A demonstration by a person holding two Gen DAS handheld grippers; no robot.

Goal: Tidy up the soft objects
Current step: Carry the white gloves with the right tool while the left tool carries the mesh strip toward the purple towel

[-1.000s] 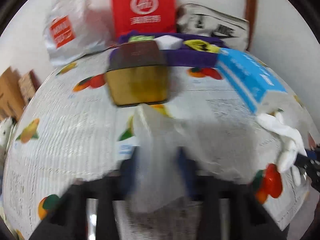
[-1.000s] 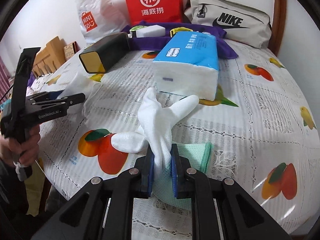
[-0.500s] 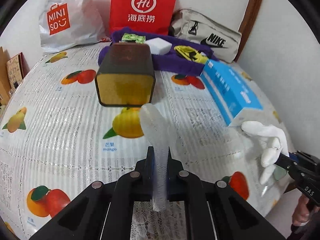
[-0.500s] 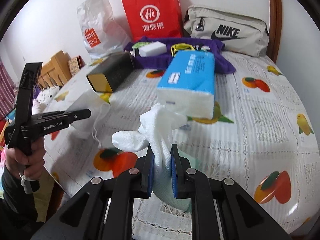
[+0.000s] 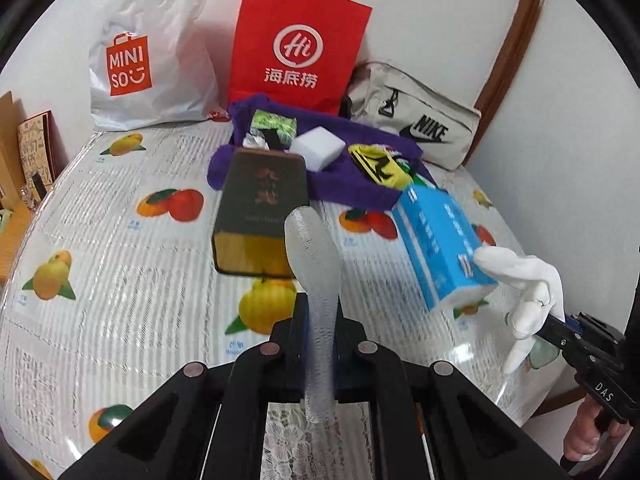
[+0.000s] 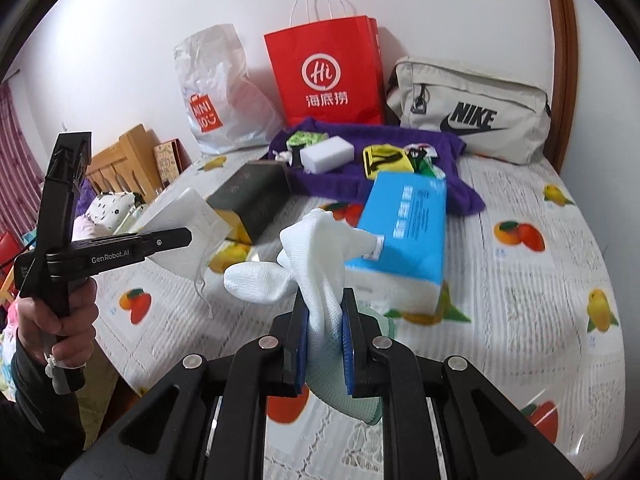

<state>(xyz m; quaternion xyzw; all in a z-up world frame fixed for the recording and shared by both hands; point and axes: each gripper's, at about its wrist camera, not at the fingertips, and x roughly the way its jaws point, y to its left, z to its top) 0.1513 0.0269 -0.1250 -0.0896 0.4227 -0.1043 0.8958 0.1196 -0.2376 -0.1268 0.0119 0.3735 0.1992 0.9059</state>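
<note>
Nearest, the right gripper (image 6: 324, 350) is clamped on a limp white knitted glove (image 6: 316, 272), a pale green mesh cloth (image 6: 352, 394) pinched in with it, both clear of the fruit-print tablecloth (image 6: 520, 300) by the table's near edge. They look feather-light and floppy; best gripped at the bunched middle. The left gripper (image 5: 322, 344), pointing steeply down, is closed on a thin white face mask (image 5: 314, 264) that hangs off the table. Farther in lie the blue tissue pack (image 6: 404, 224) and the dark rectangular tin (image 5: 260, 216).

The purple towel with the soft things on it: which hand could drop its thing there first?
Probably the right gripper: its white glove hangs nearer the purple towel. The left gripper clamps a face mask further back.
</note>
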